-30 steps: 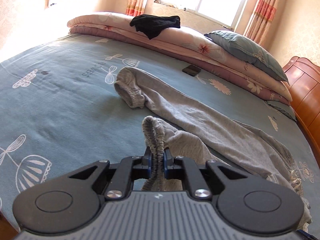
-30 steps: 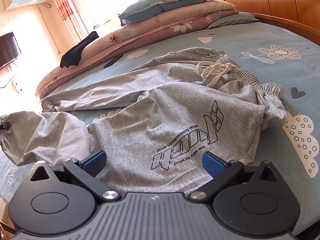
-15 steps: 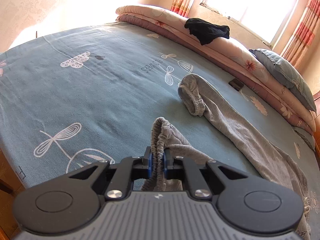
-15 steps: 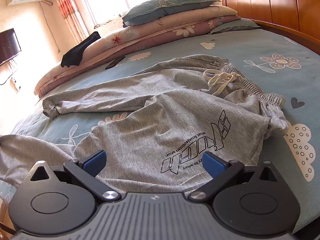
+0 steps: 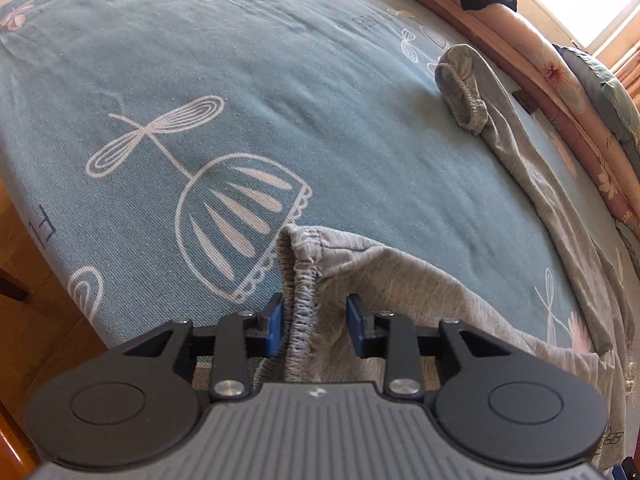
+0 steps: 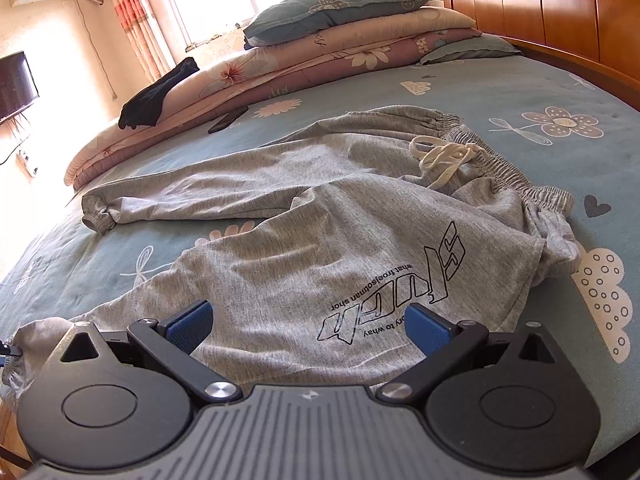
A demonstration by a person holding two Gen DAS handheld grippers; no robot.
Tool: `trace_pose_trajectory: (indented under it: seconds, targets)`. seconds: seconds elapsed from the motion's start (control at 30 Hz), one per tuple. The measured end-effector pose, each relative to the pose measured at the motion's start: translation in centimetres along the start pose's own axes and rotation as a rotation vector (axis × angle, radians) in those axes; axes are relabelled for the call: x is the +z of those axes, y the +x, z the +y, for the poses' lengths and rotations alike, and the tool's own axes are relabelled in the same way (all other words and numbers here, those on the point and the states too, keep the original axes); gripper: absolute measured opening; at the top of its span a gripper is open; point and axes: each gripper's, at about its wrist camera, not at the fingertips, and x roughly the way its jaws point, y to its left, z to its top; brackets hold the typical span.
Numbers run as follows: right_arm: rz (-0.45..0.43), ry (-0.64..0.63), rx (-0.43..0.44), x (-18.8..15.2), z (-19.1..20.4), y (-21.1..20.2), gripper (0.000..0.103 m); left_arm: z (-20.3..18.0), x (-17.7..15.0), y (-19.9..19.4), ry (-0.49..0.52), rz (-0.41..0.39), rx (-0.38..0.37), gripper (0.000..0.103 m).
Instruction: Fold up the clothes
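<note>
L claw point(image 5: 316, 326) has just been opening, pads off the grey sweatpants point(image 6: 360, 216) cuff point(image 5: 298, 280) lying btwn them on bed point(image 5: 200, 60). R claw point(image 6: 308, 326) spread wide, hovering over printed leg.

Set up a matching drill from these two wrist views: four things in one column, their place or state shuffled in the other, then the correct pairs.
Things:
1. black garment
2. white drawstring
3. near leg cuff
4. right gripper

Places or states:
A. lies between the left gripper's parted blue fingers
B. open above the printed grey fabric
C. draped over the folded quilt
D. tangled at the sweatpants' waistband

Pairs: 1-C, 2-D, 3-A, 4-B
</note>
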Motion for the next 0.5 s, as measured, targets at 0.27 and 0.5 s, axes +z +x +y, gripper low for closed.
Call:
trace_pose_trajectory:
  seconds: [0.27,0.5]
  targets:
    - [0.017,-0.01,0.013,0.0,0.7,0.5,0.103,2.8,-1.8,-2.6,-0.09,-0.054,-0.088,0.056]
    - [0.022,-0.036,0.032,0.0,1.7,0.6,0.103,3.7,-4.5,-1.5,-0.131,-0.042,-0.133,0.057]
